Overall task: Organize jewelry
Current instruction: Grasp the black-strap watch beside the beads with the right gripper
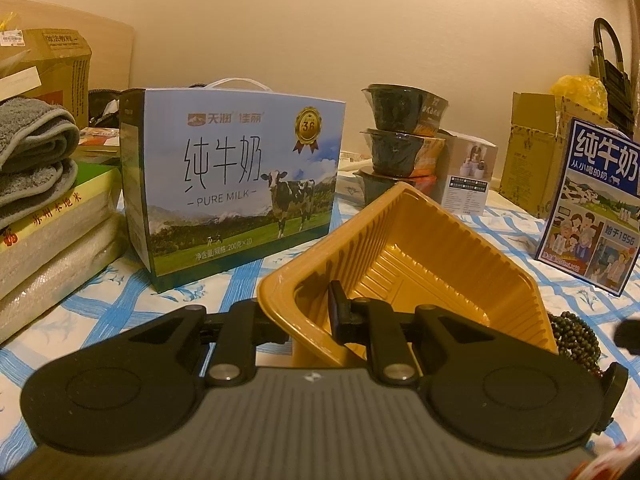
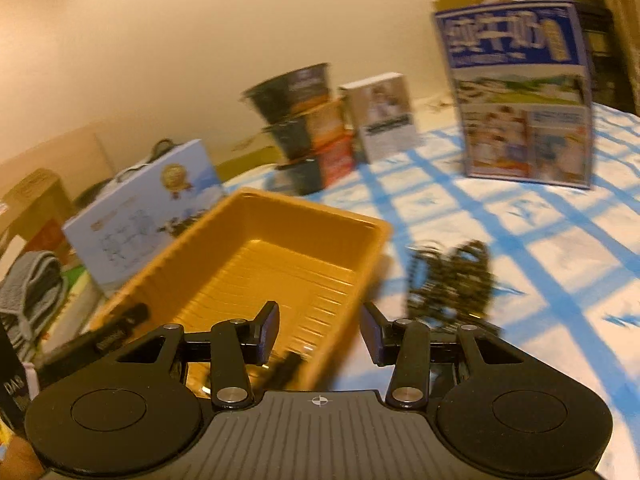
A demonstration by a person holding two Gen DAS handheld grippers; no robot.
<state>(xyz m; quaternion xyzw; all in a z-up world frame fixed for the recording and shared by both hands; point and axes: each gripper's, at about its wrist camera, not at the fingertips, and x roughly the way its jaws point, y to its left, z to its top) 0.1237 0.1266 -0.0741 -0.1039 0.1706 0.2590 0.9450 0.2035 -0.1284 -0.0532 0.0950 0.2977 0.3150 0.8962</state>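
On checkered bench: bead string heaped just right of yellow tray. Left claw clenched on tray wall, tray tilted. Right claw released, hovering. Beads likely limp, light, slippery: pinch bunched strands.

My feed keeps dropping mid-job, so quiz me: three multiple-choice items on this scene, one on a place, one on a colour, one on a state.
1. The beads lie:
A. inside the tray
B. on the tablecloth beside the tray
C. on the milk box

2. The tray is:
A. white
B. green
C. yellow-orange

3. The left hand-held gripper is:
A. shut on the tray's rim
B. open, away from the tray
C. holding the beads

Key: 1 B, the beads sit on the checked cloth off the tray's right wall. 2 C, its ribbed plastic shows so. 3 A, one finger inside the wall, one outside.
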